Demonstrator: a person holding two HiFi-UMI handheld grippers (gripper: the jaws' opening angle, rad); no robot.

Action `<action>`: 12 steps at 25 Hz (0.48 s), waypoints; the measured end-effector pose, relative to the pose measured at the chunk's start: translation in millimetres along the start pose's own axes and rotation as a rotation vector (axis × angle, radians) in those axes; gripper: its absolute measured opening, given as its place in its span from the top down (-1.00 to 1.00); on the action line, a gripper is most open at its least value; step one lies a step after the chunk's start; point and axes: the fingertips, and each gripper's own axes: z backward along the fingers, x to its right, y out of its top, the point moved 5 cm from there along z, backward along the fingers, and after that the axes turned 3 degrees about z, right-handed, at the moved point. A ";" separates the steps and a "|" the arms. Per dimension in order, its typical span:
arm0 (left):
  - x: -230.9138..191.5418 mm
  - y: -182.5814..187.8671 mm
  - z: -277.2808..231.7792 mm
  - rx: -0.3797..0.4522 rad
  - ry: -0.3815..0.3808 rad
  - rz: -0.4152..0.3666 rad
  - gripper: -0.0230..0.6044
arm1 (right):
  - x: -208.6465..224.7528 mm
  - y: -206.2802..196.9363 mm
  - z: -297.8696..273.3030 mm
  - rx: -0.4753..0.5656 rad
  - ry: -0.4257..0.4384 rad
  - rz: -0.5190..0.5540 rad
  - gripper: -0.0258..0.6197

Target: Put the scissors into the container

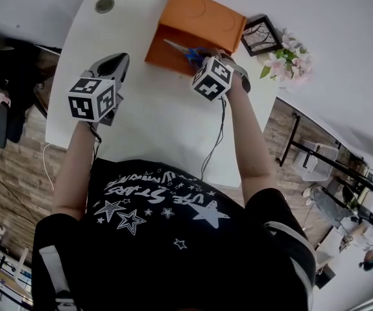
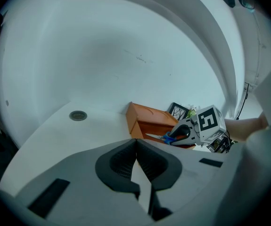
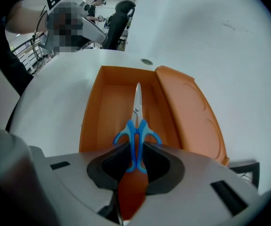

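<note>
While I'm clamping my right gripper (image 3: 135,164) on the blue handles of the scissors (image 3: 136,121), the blades are pointing straight ahead, running lengthwise over the open orange container (image 3: 104,107), approx. centred btw. its walls. My left gripper (image 2: 136,164) is hanging closed & empty, well apart.

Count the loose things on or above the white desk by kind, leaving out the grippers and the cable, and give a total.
Orange container: 1
Scissors: 1
Picture frame: 1
Flower bunch: 1
Total: 4
</note>
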 end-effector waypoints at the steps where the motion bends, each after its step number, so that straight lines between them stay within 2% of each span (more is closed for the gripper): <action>1: -0.2 -1.1 -0.7 -0.003 0.000 0.001 0.86 | -0.7 -0.1 -1.5 -0.010 0.004 0.007 0.62; 12: 0.8 -3.2 -0.5 -0.004 -0.010 0.006 0.86 | -5.5 3.2 -4.8 -0.092 0.046 0.024 0.62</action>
